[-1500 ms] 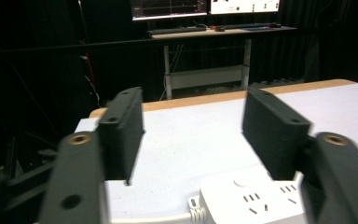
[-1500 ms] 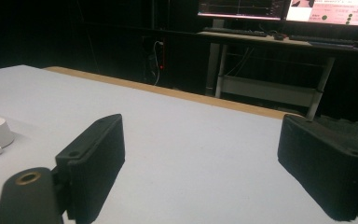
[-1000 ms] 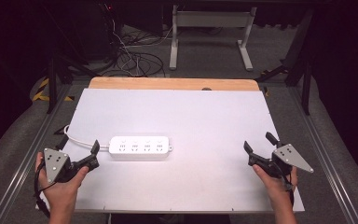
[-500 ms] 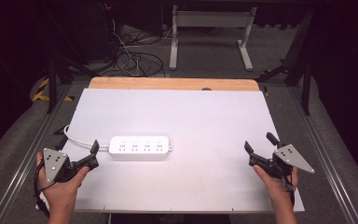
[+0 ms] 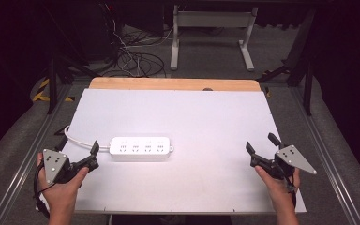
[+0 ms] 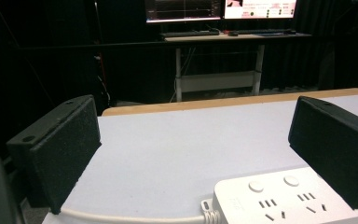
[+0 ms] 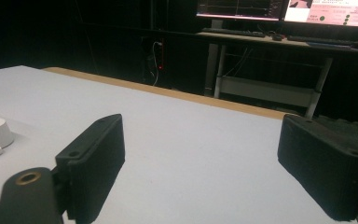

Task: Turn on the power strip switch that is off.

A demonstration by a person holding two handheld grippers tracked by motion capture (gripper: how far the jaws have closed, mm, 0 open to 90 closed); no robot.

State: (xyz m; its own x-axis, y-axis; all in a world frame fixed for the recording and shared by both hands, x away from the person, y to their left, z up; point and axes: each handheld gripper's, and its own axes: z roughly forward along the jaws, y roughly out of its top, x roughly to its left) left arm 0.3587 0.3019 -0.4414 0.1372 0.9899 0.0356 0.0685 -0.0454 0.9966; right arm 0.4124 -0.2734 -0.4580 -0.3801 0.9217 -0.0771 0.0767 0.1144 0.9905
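Near the counter's front edge, both claws spread and empty, power strip between them.

At lower left, left claw [image 5: 90, 155] held wide apart, just beside the cord end of the white power strip [image 5: 140, 148], not touching; in the left gripper view the strip's cord [image 6: 135, 217] running between the black jaws. Well apart at lower right, right claw [image 5: 261, 151] likewise spread, gripping nothing, aimed across bare white counter [image 5: 206, 117]. Lying flat left of centre, sockets up, cord trailing off toward the left edge. Probably rigid, light, smooth plastic, so likely to slide under a nudge; best taken across the narrow width of the body, near the middle for balance, never by the floppy cord.
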